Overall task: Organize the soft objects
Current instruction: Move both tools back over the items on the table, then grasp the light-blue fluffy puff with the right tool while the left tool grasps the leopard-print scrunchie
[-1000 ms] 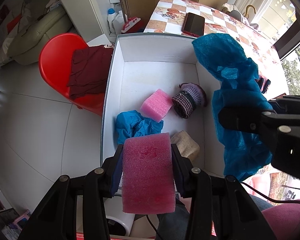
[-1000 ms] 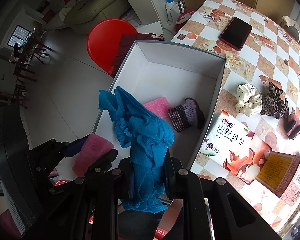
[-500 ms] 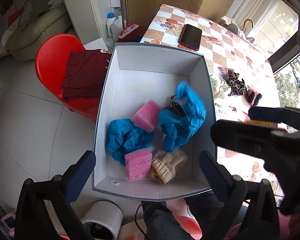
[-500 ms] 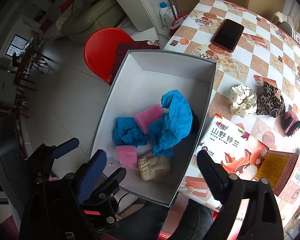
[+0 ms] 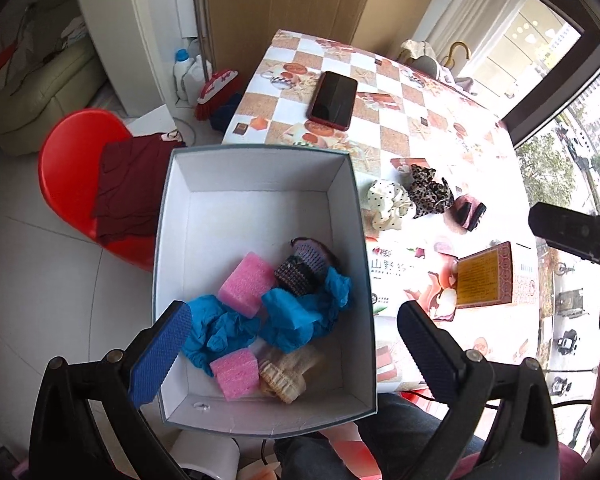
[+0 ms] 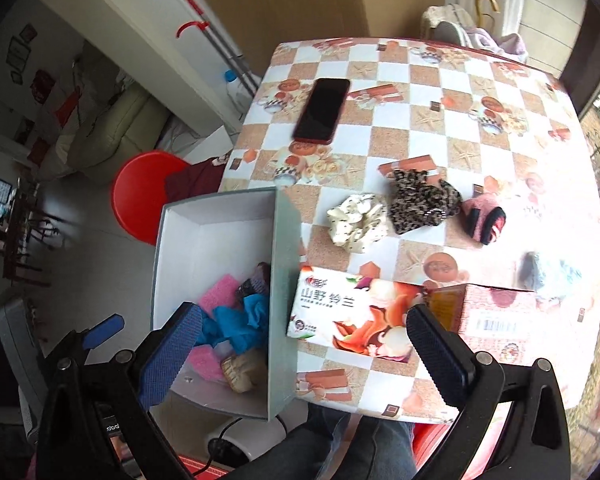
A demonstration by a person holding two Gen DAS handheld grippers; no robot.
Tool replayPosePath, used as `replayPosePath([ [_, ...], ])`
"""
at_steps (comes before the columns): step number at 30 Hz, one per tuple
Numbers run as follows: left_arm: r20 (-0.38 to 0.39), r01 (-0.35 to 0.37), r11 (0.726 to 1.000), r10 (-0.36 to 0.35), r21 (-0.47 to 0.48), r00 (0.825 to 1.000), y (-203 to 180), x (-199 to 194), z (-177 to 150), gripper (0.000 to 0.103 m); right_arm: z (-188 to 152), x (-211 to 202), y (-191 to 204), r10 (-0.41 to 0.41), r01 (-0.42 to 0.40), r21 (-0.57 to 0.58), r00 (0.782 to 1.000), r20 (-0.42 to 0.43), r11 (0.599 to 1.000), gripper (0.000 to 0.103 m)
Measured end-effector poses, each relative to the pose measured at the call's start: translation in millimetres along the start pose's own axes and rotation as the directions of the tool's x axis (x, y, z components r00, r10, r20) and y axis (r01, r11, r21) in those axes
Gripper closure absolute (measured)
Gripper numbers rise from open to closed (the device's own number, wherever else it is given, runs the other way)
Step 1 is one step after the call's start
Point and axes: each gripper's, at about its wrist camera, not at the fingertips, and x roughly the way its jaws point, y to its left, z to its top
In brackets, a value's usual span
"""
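A grey box with white inside [image 5: 260, 172] [image 6: 286, 320] holds two pink sponges [image 5: 246, 284] [image 5: 236, 374], two crumpled blue cloths [image 5: 216, 330] [image 5: 300, 318], a striped knit piece [image 5: 304, 266] and a beige knit piece [image 5: 286, 374]. On the checked table [image 6: 440, 128] lie a cream scrunchie [image 6: 358, 222], a leopard scrunchie [image 6: 420, 202] and a pink-and-black piece [image 6: 484, 218]. My left gripper [image 5: 296, 352] is open and empty above the box. My right gripper [image 6: 312, 354] is open and empty above the box's right wall.
A phone [image 6: 322, 110] lies at the table's far side. A printed tissue pack [image 6: 356, 312] and a carton [image 6: 496, 320] lie near the table's front edge. A red chair [image 5: 80, 184] with dark red cloth stands left of the box.
Both grippers opened: the pink sponge and the blue cloth dropped into the box. Both grippers then rose, and the right one swung right over the table.
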Motion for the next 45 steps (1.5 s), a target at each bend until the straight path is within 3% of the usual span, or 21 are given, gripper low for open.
replayPosePath([
  [4,-0.010,0.005,0.992,-0.004,0.127,1.000,-43,14,28,0.000,1,-37,-81,-0.102,0.085,0.205,0.992,0.072,0.975,0.000],
  [9,-0.042,0.021,0.967,-0.011,0.256,0.999,-104,42,63,0.000,-16,-48,-197,-0.228,0.194,0.471,0.974,0.015,0.860,0.000],
  [14,-0.112,0.007,0.935,0.035,0.355,0.993,-156,100,93,0.000,-59,-5,-280,-0.187,0.252,0.625,0.968,-0.169,0.739,0.000],
  [17,-0.150,-0.015,0.913,0.083,0.408,0.985,-180,140,109,0.000,-79,27,-304,-0.131,0.270,0.652,0.958,-0.255,0.708,0.000],
  [20,-0.166,-0.032,0.890,0.120,0.456,0.979,-201,173,123,0.000,-80,47,-317,-0.123,0.287,0.639,0.949,-0.289,0.714,0.000],
  [24,-0.196,-0.051,0.852,0.178,0.521,0.964,-225,217,131,0.000,-57,65,-334,-0.140,0.287,0.605,0.950,-0.279,0.743,0.000],
  [29,-0.177,-0.080,0.816,0.218,0.572,0.960,-247,250,135,0.000,-23,88,-358,-0.131,0.267,0.632,0.958,-0.254,0.727,0.000],
  [32,-0.213,-0.068,0.818,0.227,0.572,0.950,-252,271,134,0.000,-8,109,-365,-0.120,0.268,0.638,0.956,-0.266,0.722,0.000],
  [35,-0.244,-0.067,0.818,0.247,0.572,0.938,-254,285,132,0.000,1,135,-365,-0.142,0.315,0.595,0.937,-0.319,0.740,0.000],
  [37,-0.240,-0.080,0.810,0.265,0.581,0.934,-256,291,131,0.000,4,144,-361,-0.200,0.367,0.542,0.918,-0.343,0.756,0.000],
  [42,-0.260,-0.053,0.812,0.247,0.581,0.933,-257,296,130,0.000,4,139,-355,-0.219,0.360,0.532,0.925,-0.310,0.766,0.000],
  [45,-0.298,-0.041,0.835,0.241,0.549,0.924,-255,297,129,0.000,2,141,-353,-0.208,0.361,0.536,0.923,-0.325,0.763,0.000],
])
